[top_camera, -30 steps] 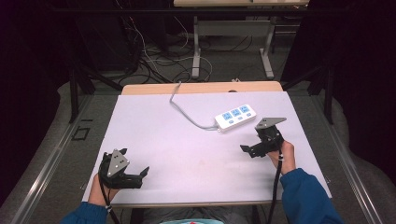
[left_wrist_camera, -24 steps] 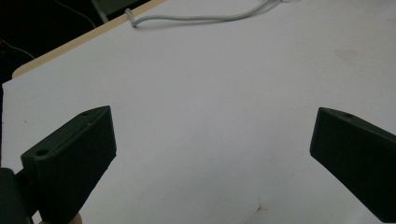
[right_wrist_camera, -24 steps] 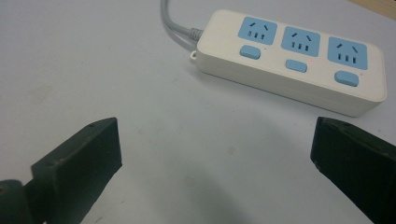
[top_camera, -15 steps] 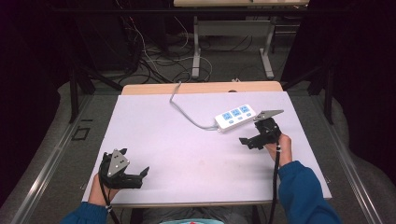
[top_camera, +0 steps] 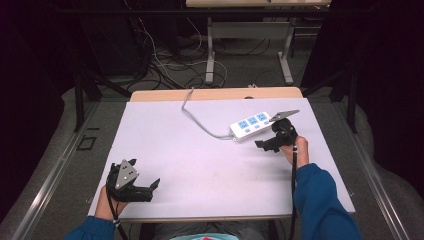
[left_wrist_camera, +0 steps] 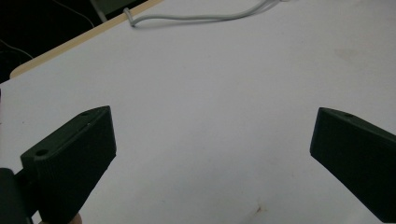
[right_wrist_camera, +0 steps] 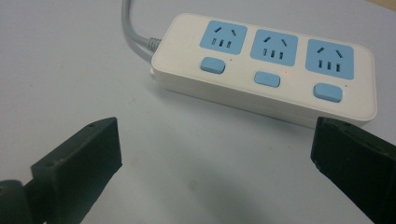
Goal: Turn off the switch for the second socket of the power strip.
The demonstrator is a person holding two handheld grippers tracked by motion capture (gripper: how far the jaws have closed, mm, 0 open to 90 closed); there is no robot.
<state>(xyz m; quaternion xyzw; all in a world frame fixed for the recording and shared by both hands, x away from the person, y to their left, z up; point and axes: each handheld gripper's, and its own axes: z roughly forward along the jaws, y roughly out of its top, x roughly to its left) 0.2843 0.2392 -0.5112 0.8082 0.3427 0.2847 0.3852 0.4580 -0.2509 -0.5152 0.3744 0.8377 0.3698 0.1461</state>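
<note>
The bench [top_camera: 200, 165] carries a white sheet that covers nearly all of it, with a strip of bare wood along the far edge. On the sheet, toward the far right, lies a white power strip [top_camera: 251, 125] with three blue sockets, its grey cord [top_camera: 200, 120] running off over the far edge.

The person's right forearm, in a blue sleeve, reaches forward from the near right corner; the right tool [top_camera: 270, 143] sits just beside the near side of the power strip, its jaws spread wide and holding nothing. The left hand rests near the front left edge, and the left tool [top_camera: 145, 189] points right across the bare sheet, well apart from the strip, jaws also released.

The right gripper view adds what the high view cannot: three blue switches under the sockets, a tiny red light by the middle one. The left gripper view shows the cord at the far edge and a small reddish mark on the sheet.
</note>
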